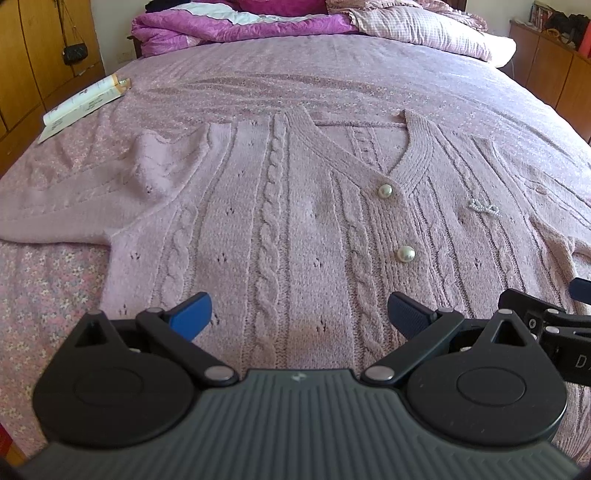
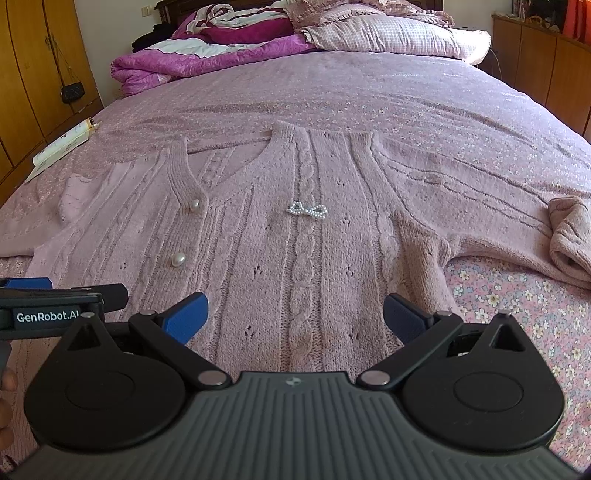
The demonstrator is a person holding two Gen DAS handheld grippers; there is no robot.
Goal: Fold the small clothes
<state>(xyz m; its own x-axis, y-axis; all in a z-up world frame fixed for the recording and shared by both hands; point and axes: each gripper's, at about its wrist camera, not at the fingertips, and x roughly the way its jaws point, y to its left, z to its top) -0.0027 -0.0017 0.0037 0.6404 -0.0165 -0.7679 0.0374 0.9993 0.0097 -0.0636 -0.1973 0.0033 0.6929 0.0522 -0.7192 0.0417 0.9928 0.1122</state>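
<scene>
A pink cable-knit cardigan [image 1: 295,229] lies flat and face up on the bed, collar away from me, with pearl buttons [image 1: 385,191] and a small pearl bow [image 2: 307,210]. It also shows in the right wrist view [image 2: 314,240]. Its left sleeve [image 1: 74,199] lies out to the left; its right sleeve cuff [image 2: 570,236] lies bunched at the right. My left gripper [image 1: 299,317] is open and empty over the hem's left part. My right gripper [image 2: 295,317] is open and empty over the hem's right part, beside the left one.
The bed has a pink floral sheet [image 2: 517,314]. A booklet [image 1: 81,105] lies near the bed's left edge. A magenta quilt [image 1: 240,27] and a checked pillow [image 2: 388,33] are piled at the head. Wooden wardrobes [image 1: 33,55] stand left, a cabinet [image 2: 546,62] right.
</scene>
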